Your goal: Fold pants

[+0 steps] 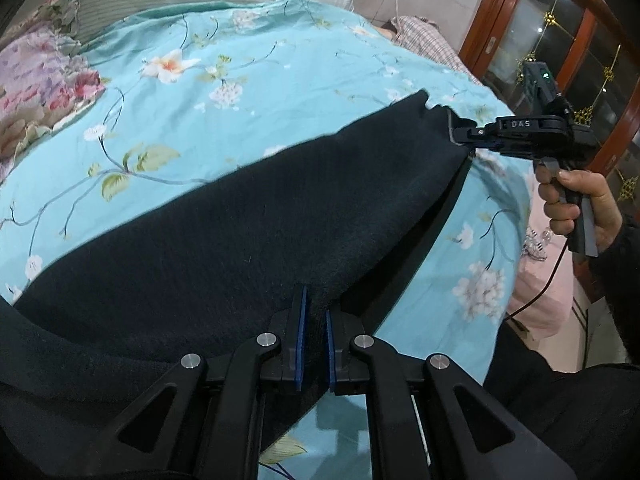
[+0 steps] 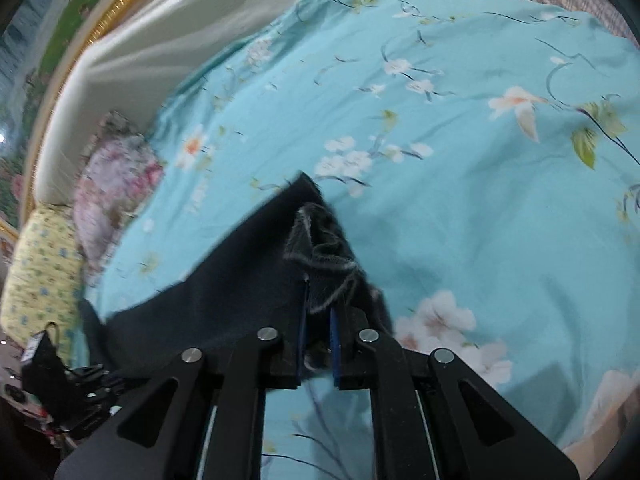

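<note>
Dark navy pants (image 1: 240, 240) hang stretched as a long band over the blue flowered bed cover (image 1: 200, 100). My left gripper (image 1: 314, 328) is shut on the near edge of the pants, with the cloth filling the gap between its blue pads. In the left wrist view my right gripper (image 1: 458, 136) grips the far corner of the band at the right, and a person's hand (image 1: 576, 204) holds its handle. In the right wrist view that gripper (image 2: 318, 332) is shut on a bunched, fuzzy corner of the pants (image 2: 248, 280) a little above the cover (image 2: 440, 160).
Floral pillows (image 1: 44, 84) and a yellow one (image 2: 44, 260) lie at the head of the bed by a white padded headboard (image 2: 140, 52). A checked cloth (image 1: 424, 36) lies at the far side. A wooden cabinet with glass doors (image 1: 560, 40) stands to the right.
</note>
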Motion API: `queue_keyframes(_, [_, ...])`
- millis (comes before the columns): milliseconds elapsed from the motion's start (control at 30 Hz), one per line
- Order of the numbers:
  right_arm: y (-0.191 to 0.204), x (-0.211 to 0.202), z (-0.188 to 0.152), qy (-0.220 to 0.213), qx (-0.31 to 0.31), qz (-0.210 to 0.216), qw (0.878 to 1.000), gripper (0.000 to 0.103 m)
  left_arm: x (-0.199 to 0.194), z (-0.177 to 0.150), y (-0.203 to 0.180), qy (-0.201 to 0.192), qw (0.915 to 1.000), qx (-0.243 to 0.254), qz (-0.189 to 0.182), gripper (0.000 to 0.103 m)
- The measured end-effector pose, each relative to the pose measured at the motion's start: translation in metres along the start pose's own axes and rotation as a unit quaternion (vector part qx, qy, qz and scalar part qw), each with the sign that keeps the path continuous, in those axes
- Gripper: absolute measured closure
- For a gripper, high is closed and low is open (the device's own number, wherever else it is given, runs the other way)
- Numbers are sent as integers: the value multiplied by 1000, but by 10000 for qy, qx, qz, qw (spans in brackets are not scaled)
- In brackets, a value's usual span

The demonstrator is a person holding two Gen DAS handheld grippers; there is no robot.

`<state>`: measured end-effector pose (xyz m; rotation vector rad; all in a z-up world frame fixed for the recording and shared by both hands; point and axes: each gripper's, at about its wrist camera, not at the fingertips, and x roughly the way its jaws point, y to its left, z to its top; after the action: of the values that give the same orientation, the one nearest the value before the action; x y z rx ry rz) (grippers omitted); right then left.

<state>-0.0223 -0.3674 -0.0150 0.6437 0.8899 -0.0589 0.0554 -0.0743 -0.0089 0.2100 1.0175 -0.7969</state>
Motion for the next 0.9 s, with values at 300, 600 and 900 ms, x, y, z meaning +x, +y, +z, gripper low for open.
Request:
queue_keyframes(300, [7, -16, -10, -329, -307, -663, 9968, 63, -6, -25, 0, 27, 9992, -358, -173, 70])
queue_keyframes(600, [53, -47, -11, -860, -704, -246, 9935, 51, -55, -43, 35, -466, 9912, -1239, 53, 68])
queue_keyframes(900, [125, -3, -34, -70, -1313, 669, 9891, 51, -111, -57, 97, -947, 9771, -1828, 533, 62])
